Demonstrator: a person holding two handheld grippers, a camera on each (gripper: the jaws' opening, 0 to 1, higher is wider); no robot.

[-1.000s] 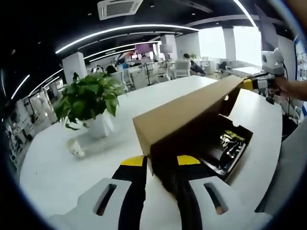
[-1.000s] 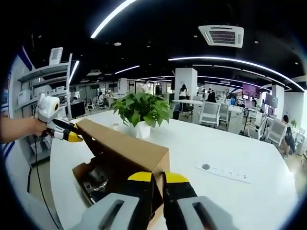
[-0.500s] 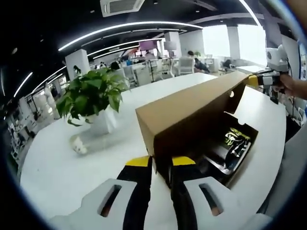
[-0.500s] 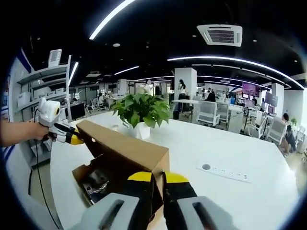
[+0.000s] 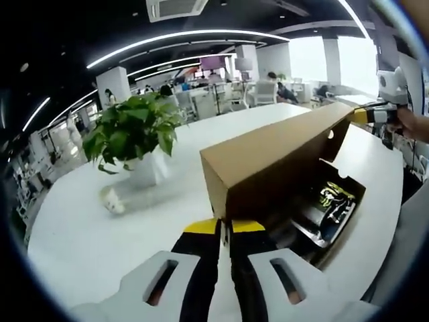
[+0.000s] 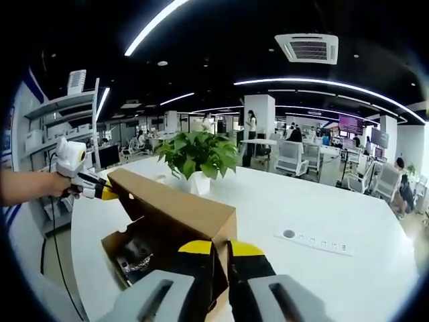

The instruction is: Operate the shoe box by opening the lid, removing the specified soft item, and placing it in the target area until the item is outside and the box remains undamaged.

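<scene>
The brown cardboard lid [image 5: 281,157] of the shoe box stands lifted and tilted over the open box [image 5: 348,221]. Inside lies a black item with yellow-green markings [image 5: 333,199], also seen in the right gripper view as the dark item [image 6: 134,258]. My left gripper [image 5: 224,231] is shut on the lid's near corner, yellow tips pressed together. My right gripper [image 6: 221,253] is shut on the other end of the lid [image 6: 174,204]. Each gripper appears at the far end in the other's view: the right gripper [image 5: 372,115] and the left gripper [image 6: 94,191], each held by a hand.
The box rests on a white table [image 6: 348,221]. A potted green plant [image 5: 134,137] stands behind the lid, with a small crumpled object [image 5: 110,200] beside it. A white socket strip [image 6: 315,241] lies on the table. Shelves [image 6: 64,114] stand beyond the table edge.
My left jaws have closed from a wide gap to pressed together on the lid's corner. The left gripper view has shifted slightly. The right gripper view is nearly unchanged.
</scene>
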